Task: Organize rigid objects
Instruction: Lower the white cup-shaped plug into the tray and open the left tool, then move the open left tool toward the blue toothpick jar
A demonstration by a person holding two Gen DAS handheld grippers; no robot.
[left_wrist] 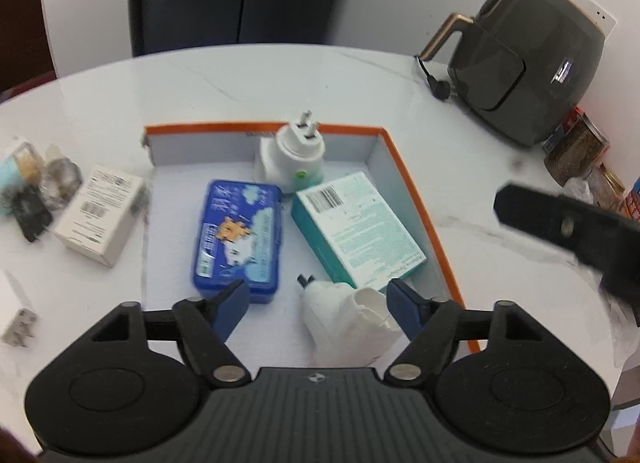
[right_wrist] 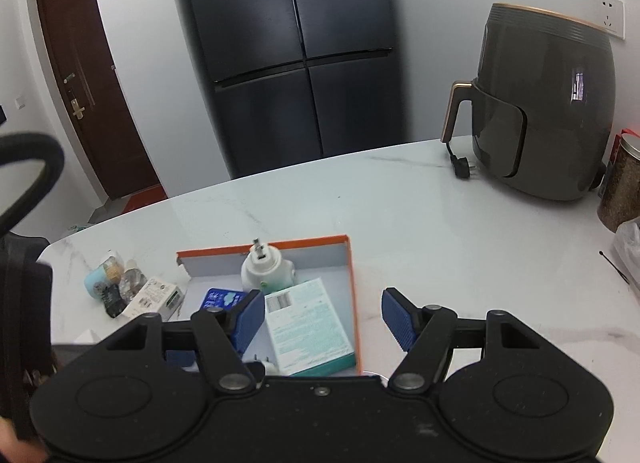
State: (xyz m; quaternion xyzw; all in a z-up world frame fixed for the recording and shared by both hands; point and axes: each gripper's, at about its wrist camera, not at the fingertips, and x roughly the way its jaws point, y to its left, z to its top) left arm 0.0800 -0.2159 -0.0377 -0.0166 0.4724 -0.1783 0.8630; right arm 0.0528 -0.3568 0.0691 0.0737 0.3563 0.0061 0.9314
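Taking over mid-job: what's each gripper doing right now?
Left gripper: open, holding nothing; white plug lies loose between its fingers.
Right gripper: open, empty.

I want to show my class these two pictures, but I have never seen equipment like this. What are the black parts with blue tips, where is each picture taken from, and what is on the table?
There is no robot here. A person holds a hand-held two-finger gripper in each hand, and a wide-angle camera on each looks along its fingers.

One picture looks out over the left gripper, the other over the right gripper. Both stand open and grip nothing.

On the white marble table sits an orange-rimmed shallow cardboard box. In it lie a blue plastic case, a teal and white carton, an upright white plug-in device and another white plug-in device between the left gripper's fingers, not pressed.

Outside it lie a white barcode carton and small clutter. A dark grey air fryer stands behind.
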